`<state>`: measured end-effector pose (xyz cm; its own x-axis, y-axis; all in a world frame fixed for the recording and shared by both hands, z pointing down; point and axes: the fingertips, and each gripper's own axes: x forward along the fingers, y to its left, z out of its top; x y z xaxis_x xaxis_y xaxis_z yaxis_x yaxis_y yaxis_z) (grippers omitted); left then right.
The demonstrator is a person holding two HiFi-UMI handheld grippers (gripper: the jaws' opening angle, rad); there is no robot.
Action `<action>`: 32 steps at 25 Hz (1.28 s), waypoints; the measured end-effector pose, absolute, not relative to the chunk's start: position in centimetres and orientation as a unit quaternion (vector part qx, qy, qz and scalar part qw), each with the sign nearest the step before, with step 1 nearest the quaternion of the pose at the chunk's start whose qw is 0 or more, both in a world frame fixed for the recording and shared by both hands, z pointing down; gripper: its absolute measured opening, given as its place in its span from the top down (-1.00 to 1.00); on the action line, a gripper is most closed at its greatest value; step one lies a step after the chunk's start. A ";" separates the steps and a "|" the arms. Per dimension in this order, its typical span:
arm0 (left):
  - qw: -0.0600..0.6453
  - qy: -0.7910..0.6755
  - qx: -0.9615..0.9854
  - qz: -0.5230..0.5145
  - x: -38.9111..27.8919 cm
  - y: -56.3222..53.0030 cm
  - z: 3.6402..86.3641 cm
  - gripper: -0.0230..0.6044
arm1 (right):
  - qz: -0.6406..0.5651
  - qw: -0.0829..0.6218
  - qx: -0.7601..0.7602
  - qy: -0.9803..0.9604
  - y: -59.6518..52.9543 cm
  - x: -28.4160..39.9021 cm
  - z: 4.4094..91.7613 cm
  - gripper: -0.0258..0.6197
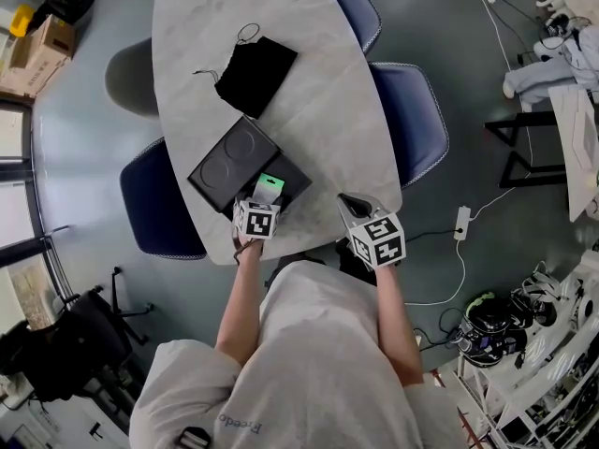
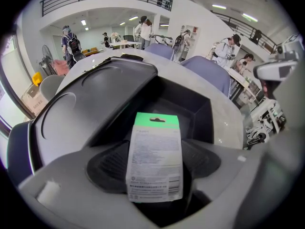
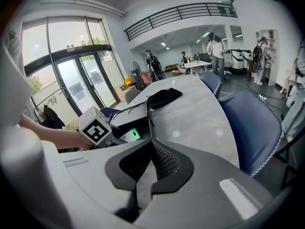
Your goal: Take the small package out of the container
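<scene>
A small white package with a green top [image 2: 155, 159] is clamped between the pads of my left gripper [image 2: 155, 168], standing upright over the open black container [image 2: 193, 106]. From above, the package [image 1: 270, 187] sits at the container's [image 1: 292, 178] near edge, in front of the left gripper [image 1: 265, 198]. My right gripper [image 1: 354, 204] hovers over the table's near edge to the right of the container, shut with nothing in it. In the right gripper view its jaws [image 3: 151, 144] meet, and the green package top [image 3: 133, 134] shows beside the left gripper's marker cube [image 3: 95, 125].
The container's black lid [image 1: 225, 162] lies open to its left. A black drawstring pouch [image 1: 255, 73] rests further up the marble table [image 1: 318, 110]. Blue chairs [image 1: 412, 124] stand along the table's sides. People and desks fill the room behind.
</scene>
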<state>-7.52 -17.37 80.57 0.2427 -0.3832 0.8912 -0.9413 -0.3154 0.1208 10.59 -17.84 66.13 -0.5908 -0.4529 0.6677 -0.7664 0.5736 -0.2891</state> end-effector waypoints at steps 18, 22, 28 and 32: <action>0.313 -0.447 0.739 0.395 -7.4 -17.2 79.1 -0.33 | 0.296 0.239 0.387 -0.840 -16.3 8.6 65.9 0.92; 0.299 -0.441 0.755 0.383 -7.2 -17.6 77.9 -0.33 | 0.299 0.222 0.401 -0.837 -16.3 8.1 65.5 0.91; 0.282 -0.431 0.776 0.364 -6.4 -18.0 75.9 -0.33 | 0.305 0.188 0.429 -0.829 -16.5 8.1 65.6 0.91; 0.267 -0.427 0.787 0.357 -6.8 -18.1 74.3 -0.33 | 0.307 0.190 0.426 -0.829 -16.2 6.4 66.7 0.91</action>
